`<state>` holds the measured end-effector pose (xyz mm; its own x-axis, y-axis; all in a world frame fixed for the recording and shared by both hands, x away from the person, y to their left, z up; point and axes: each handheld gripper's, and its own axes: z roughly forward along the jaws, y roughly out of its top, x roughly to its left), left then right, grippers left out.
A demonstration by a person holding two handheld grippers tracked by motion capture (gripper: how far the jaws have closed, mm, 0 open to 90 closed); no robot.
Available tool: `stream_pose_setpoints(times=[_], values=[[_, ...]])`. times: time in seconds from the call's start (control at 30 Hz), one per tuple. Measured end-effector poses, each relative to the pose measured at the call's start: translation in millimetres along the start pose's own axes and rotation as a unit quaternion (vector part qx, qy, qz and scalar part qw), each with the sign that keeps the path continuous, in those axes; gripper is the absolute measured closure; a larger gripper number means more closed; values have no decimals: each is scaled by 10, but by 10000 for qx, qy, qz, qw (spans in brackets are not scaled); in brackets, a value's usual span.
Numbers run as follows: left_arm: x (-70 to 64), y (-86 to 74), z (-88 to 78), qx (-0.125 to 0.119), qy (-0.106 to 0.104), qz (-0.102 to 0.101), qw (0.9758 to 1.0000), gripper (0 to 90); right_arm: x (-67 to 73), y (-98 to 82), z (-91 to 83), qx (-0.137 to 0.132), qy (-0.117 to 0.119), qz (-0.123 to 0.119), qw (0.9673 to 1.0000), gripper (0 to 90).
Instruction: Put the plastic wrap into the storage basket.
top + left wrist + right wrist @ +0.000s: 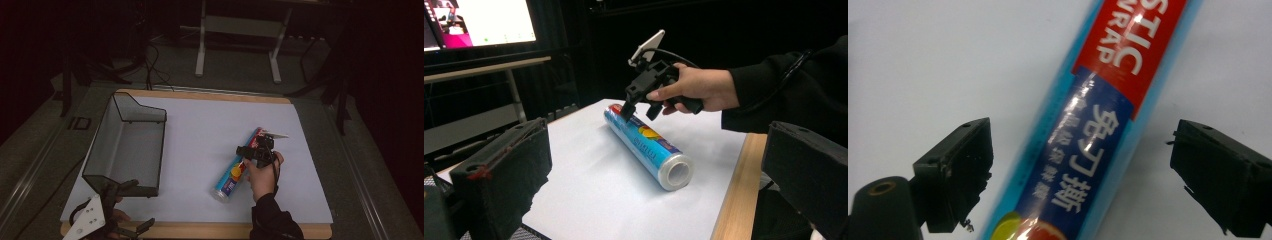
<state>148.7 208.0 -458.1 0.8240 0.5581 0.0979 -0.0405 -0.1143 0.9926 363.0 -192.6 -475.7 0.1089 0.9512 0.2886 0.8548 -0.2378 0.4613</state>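
High view, roll: the plastic wrap roll [239, 166] lies flat on the white mat of the desk [200, 145], right of centre and well apart from the mesh basket [127, 145].
High view, right gripper: the right gripper [255, 150] hangs directly over the roll's middle.
High view, left gripper: the left gripper [125, 210] rests at the near left edge, just beside the basket's near corner.
Left gripper view: own fingers [504, 175] released, nothing between them; the roll [646, 145] lies beyond, the right gripper [639, 107] poised at its far end.
Right gripper view: fingers [955, 170] spread wide, straddling the roll [1093, 135] without contact.
Progress: approach judged complete; closing, lifting and any transfer remain.
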Motion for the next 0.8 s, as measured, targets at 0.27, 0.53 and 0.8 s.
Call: stream_pose_setpoints(times=[0.27,0.53,0.8], values=[[-7,-3,14,27,-18,17,10000,6,-82,27,136,393,108,590,9974,99],[-10,-5,24,32,-13,31,10000,6,-48,-1,293,786,249,938,9922,106],[-14,-5,20,45,-1,70,10000,6,-4,16,385,819,171,1279,9883,185]])
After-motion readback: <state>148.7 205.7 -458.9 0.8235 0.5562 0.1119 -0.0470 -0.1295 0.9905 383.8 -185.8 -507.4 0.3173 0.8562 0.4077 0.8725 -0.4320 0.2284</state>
